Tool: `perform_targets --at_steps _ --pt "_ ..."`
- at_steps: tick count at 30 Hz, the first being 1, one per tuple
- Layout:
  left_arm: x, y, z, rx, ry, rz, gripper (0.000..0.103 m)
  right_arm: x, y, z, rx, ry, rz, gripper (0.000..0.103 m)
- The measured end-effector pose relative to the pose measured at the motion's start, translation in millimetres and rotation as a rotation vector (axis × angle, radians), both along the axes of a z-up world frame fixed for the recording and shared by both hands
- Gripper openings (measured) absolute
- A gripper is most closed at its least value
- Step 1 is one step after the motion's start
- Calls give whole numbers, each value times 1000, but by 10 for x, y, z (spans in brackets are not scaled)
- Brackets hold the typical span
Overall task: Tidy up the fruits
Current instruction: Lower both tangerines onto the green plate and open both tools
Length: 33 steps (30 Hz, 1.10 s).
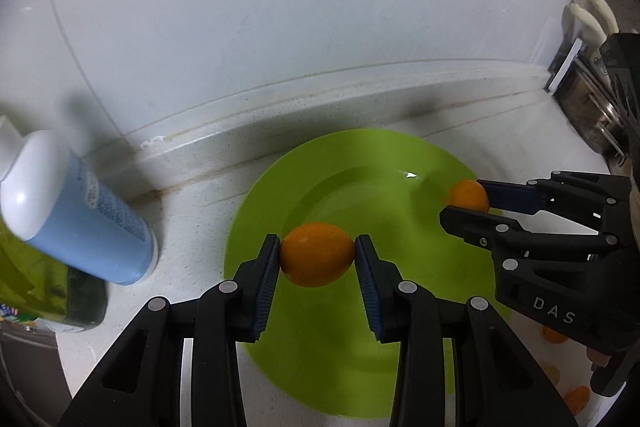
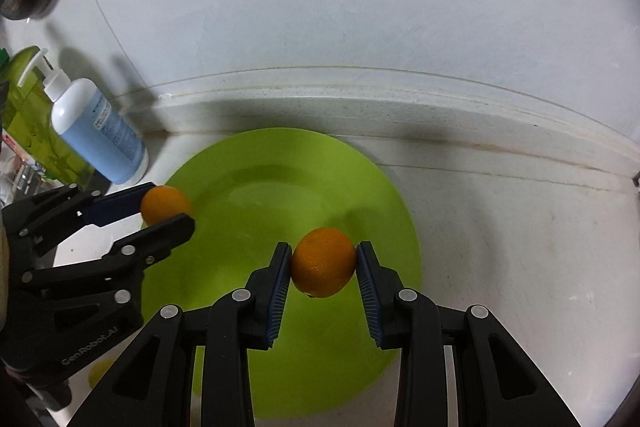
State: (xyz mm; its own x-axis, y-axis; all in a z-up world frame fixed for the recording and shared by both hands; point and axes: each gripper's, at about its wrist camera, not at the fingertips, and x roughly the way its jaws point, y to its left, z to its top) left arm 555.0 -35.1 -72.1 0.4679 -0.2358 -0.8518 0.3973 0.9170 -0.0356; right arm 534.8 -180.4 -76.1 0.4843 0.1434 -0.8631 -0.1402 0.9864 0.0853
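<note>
White counter (image 1: pixel 192 211), green plate (image 1: pixel 256 211), orange (image 1: pixel 317 254) between left jaws.

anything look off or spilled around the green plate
Nothing spilled. Each claw, left and right, grips an orange above the green plate. Only oddities: the blue pump bottle crowds the plate, and the backsplash seam looks grimy.

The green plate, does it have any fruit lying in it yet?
Empty: the green plate shows bare; both oranges are held in grippers.

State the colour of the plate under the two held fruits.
Lime green plate, plain, clearest in the right wrist view.
</note>
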Motion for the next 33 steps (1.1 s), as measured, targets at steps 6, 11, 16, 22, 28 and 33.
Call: perform_targets --at_steps 6,11,16,22,28,33 --pt "96 -39 -96 7 35 -7 38 130 41 -111 5 31 -3 34" --pt "148 -81 -154 12 52 -11 38 181 43 -181 8 47 -5 34" --pt "194 -107 -236 20 74 -14 38 220 83 -218 10 54 -1 34" --pt "224 -148 -299 25 82 -12 38 239 95 -246 9 61 5 34" --pt "240 -183 -314 31 78 -8 40 265 94 -292 14 70 1 34" --pt "209 -196 -253 38 54 0 53 268 106 -298 14 63 5 35"
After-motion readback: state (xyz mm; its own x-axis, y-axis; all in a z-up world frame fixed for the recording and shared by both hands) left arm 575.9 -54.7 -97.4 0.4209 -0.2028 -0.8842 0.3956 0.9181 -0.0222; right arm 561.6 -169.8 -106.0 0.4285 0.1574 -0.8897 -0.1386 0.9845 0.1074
